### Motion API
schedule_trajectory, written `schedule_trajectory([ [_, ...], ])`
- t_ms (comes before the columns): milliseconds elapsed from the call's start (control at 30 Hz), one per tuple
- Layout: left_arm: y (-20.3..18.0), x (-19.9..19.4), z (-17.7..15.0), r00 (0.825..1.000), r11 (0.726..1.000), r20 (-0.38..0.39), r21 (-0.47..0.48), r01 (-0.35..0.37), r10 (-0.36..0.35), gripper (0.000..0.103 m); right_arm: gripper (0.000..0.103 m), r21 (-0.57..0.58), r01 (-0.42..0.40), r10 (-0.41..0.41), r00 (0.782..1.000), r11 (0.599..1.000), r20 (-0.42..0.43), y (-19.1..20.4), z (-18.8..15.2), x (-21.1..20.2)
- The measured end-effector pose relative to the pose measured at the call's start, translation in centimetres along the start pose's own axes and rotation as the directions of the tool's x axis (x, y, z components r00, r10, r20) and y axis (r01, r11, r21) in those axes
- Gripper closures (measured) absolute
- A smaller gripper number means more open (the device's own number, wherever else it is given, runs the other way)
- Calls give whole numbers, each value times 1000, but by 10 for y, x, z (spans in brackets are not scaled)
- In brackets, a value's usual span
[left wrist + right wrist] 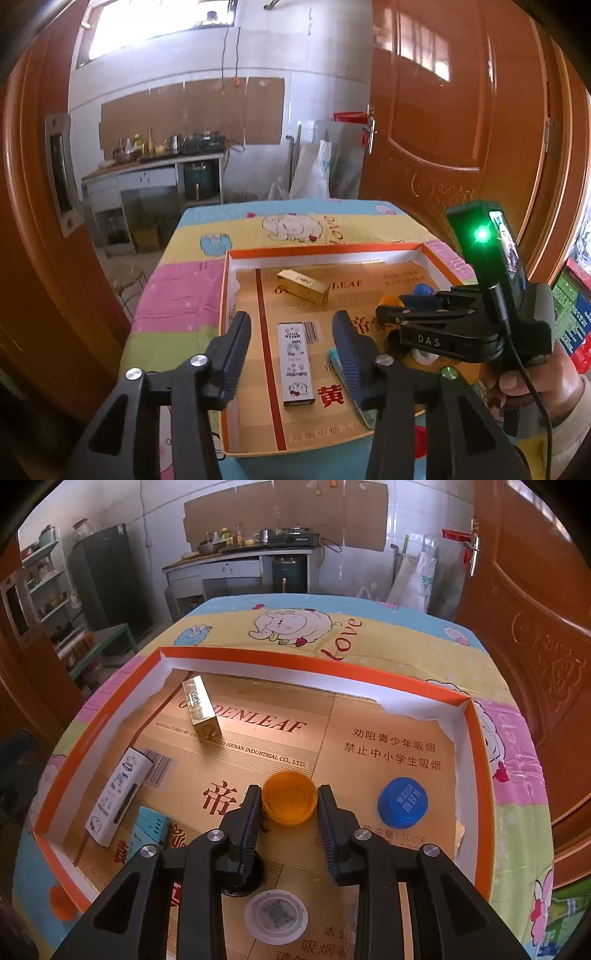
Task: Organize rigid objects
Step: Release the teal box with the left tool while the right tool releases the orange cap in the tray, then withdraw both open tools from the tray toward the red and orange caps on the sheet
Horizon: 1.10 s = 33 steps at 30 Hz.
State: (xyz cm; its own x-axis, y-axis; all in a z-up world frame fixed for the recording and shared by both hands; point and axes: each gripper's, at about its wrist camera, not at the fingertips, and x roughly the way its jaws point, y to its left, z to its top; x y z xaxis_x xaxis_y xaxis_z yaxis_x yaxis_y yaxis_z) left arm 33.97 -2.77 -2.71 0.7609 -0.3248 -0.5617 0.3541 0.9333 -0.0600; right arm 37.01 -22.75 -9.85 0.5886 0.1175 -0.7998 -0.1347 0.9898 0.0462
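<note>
The left wrist view looks forward and down from the near left edge of the tray (pixel 325 250), close above it. The right wrist view tilts more steeply down, closer over the tray (pixel 295 666) middle. Both share the tray, the gold box (pixel 303 286) (pixel 201 709) and the far kitchen wall.

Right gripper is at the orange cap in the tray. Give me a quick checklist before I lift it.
1. Orange cap sits between the right gripper fingers: ok.
2. Pads pressing firmly on the cap: cannot tell; they look flush to its sides.
3. Blue cap stands apart from the fingers: ok.
4. White lid and a black round thing lie under the gripper, not between the fingers: ok.
5. Left gripper open, above the white box, holding nothing: ok.
6. Tray wall clear of the lift path: ok.
</note>
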Motion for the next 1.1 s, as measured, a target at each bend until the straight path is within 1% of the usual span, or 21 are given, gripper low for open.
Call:
schedule_trajectory([
  [67, -1, 0, 1, 1000, 1000, 3, 5, -5, 5, 56, 69, 5, -3, 3, 1000, 1000, 1, -1, 0, 0],
  [200, 0, 0, 1, 1000, 1000, 9, 2, -7, 7, 56, 58, 13, -12, 12, 1000, 1000, 9, -3, -2, -5],
  [267, 1, -1, 1, 1000, 1000, 14, -2, -6, 6, 56, 57, 18, -19, 18, 1000, 1000, 23, -4, -2, -9],
  [633, 5, -7, 0, 1000, 1000, 30, -20, -8, 8, 56, 56, 40, -27, 23, 995, 999, 95, -4, -6, -41],
  [767, 8, -12, -1, 999, 999, 35, -42, 11, -9, 56, 56, 58, -41, 34, 992, 997, 119, -5, -10, -57],
  [967, 10, -25, -8, 999, 996, 40, -81, 34, -31, 56, 56, 81, -50, 37, 988, 995, 153, -3, -21, -83],
  [1100, 4, -39, -11, 998, 997, 59, -71, 17, -13, 56, 56, 101, -55, 38, 986, 993, 164, -3, -32, -100],
])
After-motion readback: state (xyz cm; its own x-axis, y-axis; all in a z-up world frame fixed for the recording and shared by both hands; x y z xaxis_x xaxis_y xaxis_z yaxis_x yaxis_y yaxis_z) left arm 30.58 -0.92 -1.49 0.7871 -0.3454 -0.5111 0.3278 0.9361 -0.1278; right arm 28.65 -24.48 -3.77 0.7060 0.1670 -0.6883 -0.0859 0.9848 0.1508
